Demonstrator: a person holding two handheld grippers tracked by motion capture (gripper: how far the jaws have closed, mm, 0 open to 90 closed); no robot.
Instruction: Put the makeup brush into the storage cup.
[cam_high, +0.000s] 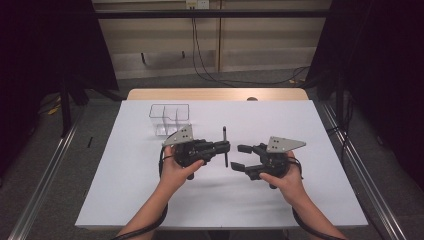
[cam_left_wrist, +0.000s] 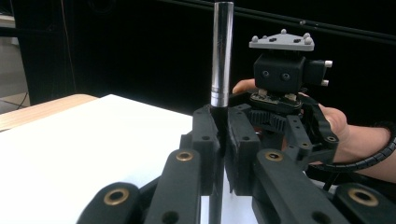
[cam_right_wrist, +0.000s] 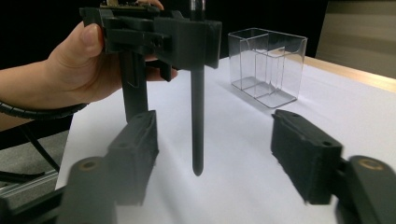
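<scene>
You are looking at one counter (cam_high: 150, 200), and two hand-held grippers are hovering over it: the left hand-held gripper (cam_high: 226, 146) and the right hand-held gripper (cam_high: 239, 156), each wearing one grey three-cornered plate. One pen-like tool (cam_high: 225, 145) is showing between them. One clear plastic box (cam_high: 169, 118) is sitting at the far left, showing three compartments.
</scene>
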